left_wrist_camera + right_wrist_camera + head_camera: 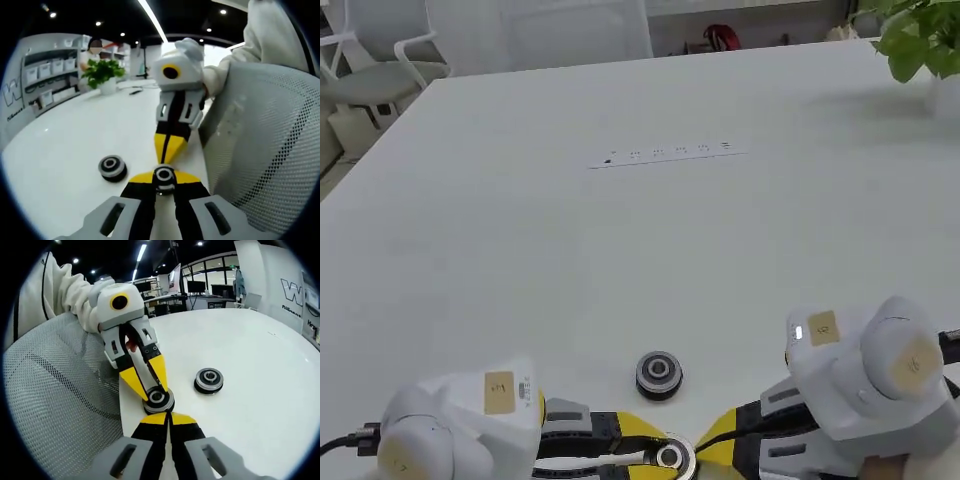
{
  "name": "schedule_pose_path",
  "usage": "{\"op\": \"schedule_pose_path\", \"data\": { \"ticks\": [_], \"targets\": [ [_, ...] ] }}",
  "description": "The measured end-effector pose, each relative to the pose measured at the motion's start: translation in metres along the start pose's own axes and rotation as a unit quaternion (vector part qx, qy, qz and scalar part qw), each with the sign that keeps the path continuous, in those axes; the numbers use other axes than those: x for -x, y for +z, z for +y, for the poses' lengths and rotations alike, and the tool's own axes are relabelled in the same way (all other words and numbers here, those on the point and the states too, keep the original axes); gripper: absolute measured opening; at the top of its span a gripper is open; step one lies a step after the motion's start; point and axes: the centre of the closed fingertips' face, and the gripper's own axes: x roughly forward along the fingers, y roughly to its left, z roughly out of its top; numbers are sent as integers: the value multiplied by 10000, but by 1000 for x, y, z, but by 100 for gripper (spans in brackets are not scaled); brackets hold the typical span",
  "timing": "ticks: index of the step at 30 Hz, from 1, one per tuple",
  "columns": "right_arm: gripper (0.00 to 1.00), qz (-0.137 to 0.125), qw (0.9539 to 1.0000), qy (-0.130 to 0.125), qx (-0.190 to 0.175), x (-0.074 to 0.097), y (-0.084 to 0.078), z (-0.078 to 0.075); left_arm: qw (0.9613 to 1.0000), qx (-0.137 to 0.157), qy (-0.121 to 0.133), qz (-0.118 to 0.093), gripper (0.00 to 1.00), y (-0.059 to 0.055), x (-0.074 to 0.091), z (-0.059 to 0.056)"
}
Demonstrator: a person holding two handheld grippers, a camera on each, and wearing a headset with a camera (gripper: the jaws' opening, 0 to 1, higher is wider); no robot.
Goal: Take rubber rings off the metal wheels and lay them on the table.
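Nearest, at the near edge of the table (pixel 520 260), a metal wheel (pixel 670 458) is clamped between the jaws of the left gripper (pixel 645 452), which are clenched on its two sides. The right gripper (pixel 708 447) is set against it from the opposite side. Its jaws are pressed together to a narrow slit and their tips are laid on the wheel's rim, though whether any rubber is pinched between them cannot be told. A second wheel (pixel 658 375) is seen lying flat on the table just beyond the pair, apart from both, with a dark rubber ring (pixel 208 389) around its rim.

The surface is white and matt; a flush socket strip (pixel 665 153) is let into it near the middle. A potted plant (pixel 920 35) is stood at the far right corner, and a white chair (pixel 380 70) is placed beyond the far left one. A grey mesh chair back (pixel 260 150) is seen in both gripper views, close behind the table edge. Around it an open office is shown, with shelves of bins (pixel 50 75), desks with monitors (pixel 197 287) and strip lights (pixel 152 20) on a dark ceiling.
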Motion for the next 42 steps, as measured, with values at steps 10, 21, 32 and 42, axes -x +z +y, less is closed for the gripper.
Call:
{"op": "schedule_pose_path", "data": {
  "ticks": [10,21,32,42],
  "targets": [
    [0,-119,9977,80,-665,3,0,-2,10000,-1,5,-32,14,0,0,-1],
    [0,-461,9894,304,-1339,6,3,-3,9999,11,-31,-126,14,0,0,-2],
    [0,-554,9719,419,-2248,7,4,-5,9999,14,-32,-152,14,1,1,-3],
    [0,-677,9656,513,-2458,7,9,-3,9998,53,-48,-185,14,1,1,-3]
  ]
}}
